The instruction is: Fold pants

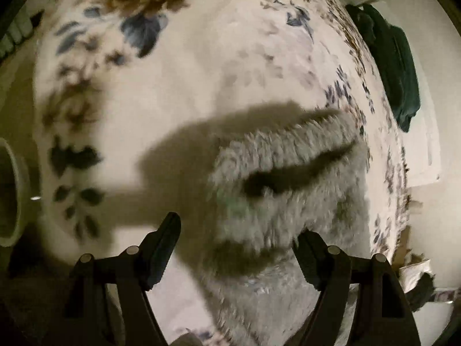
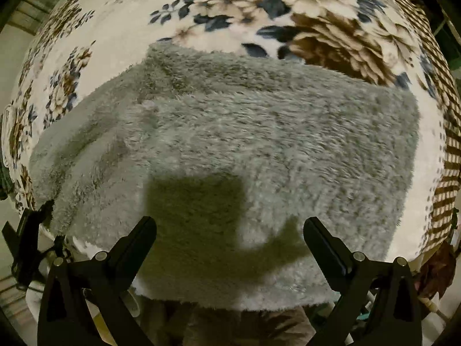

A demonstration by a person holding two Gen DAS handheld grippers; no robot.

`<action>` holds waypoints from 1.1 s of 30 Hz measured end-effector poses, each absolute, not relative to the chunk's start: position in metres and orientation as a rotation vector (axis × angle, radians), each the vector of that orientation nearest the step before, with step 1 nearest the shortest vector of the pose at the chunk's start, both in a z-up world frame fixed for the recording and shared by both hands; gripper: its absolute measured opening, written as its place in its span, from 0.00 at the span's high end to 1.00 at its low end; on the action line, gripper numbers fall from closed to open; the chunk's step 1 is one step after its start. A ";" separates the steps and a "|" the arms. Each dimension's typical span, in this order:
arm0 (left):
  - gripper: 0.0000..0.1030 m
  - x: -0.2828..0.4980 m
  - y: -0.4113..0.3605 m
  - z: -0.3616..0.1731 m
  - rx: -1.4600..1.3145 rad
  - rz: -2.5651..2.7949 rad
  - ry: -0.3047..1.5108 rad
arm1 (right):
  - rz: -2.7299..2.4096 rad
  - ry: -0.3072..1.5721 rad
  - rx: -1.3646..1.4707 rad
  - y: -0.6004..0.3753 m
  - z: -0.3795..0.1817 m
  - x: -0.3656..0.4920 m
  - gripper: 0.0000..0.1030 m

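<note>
Seen from above, a pair of fluffy grey pants (image 2: 230,150) lies folded on a bed covered by a cream blanket (image 2: 288,8) printed with brown and blue flowers.

In the right wrist view, nearest the lens at 6 o'clock, the right gripper (image 2: 229,232) points almost straight down with its two black fingers spread to their widest; nothing sits between them, and both tips hang over the near edge of the garment without pressing it. Its blocky shadow falls on the pile just beyond. The folded pants form a broad band whose long axis runs from 9 o'clock to 3 o'clock across the frame, the near hem at the bed's edge, the right end cut off square around 3 o'clock, the left end rounding off toward 8 o'clock. A second layer shows as a ridge toward 11 o'clock. Beyond it, at 12 to 2 o'clock, large brown blooms fill the blanket, with a brown checked border at 3 o'clock.

In the left wrist view, the left gripper (image 1: 237,230) is tilted down, jaws apart and gripping nothing; its right finger overlaps the fleece in this view, though contact cannot be told, and its left finger is over bare blanket. The pants run from 6 o'clock up toward 2 o'clock here, a dark fold opening near the centre. Farther off, at 2 o'clock, a dark green cloth (image 1: 394,69) lies off the blanket's edge. The frame is blurred.
</note>
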State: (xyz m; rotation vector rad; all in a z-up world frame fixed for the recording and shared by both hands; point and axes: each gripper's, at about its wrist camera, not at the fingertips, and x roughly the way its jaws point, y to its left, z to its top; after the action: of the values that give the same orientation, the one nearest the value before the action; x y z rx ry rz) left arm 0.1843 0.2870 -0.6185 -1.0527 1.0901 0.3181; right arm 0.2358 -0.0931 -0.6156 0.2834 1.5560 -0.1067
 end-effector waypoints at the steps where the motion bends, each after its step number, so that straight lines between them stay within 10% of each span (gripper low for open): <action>1: 0.29 0.187 0.287 -0.621 -1.065 0.311 1.082 | -0.111 1.552 0.281 -0.092 -0.618 0.237 0.00; 6: 0.36 0.198 0.288 -0.626 -1.139 0.280 1.017 | -0.132 1.553 0.280 -0.095 -0.635 0.243 0.00; 9: 0.80 0.204 0.284 -0.621 -1.141 0.234 0.995 | -0.141 1.563 0.309 -0.096 -0.642 0.242 0.00; 11: 0.86 0.207 0.278 -0.606 -1.081 0.202 0.969 | -0.146 1.563 0.326 -0.099 -0.644 0.238 0.00; 24: 0.89 0.197 0.068 -0.412 -0.478 -0.333 0.914 | -0.227 1.507 0.505 -0.182 -0.615 0.170 0.00; 33: 0.89 0.167 -0.131 -0.455 -0.213 -0.593 1.106 | -0.427 1.464 0.619 -0.311 -0.595 0.069 0.00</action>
State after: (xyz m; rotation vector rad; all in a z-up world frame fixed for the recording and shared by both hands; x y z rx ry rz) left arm 0.1666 -0.1313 -0.4551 -0.2129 1.1058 -0.5929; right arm 0.0688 -0.3106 -0.5953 0.6187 1.4645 -0.4271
